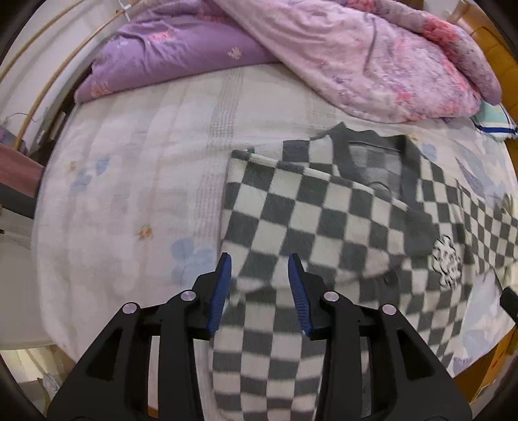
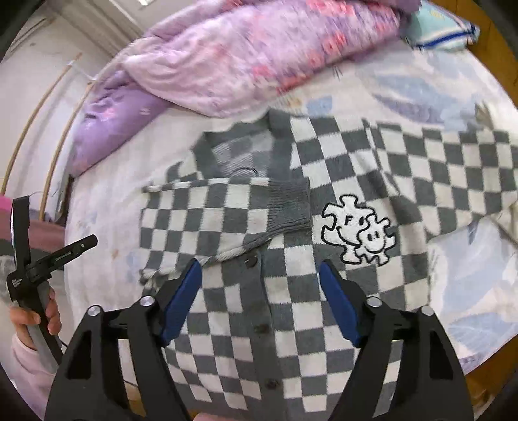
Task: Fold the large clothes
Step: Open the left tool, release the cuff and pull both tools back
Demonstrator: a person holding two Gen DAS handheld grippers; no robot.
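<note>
A grey and white checkered cardigan lies face up on the bed, buttoned, with a white embroidered patch on its chest. Its left sleeve is folded across the front, cuff near the patch. The other sleeve lies stretched out to the right. The cardigan also shows in the left wrist view. My left gripper is open above the cardigan's left side, cloth between its fingers but not pinched. My right gripper is open and empty above the button line.
A pink floral duvet and a purple one are piled at the back of the bed. A light floral sheet covers the mattress. A pillow lies at the back right. The bed's wooden frame runs along the right.
</note>
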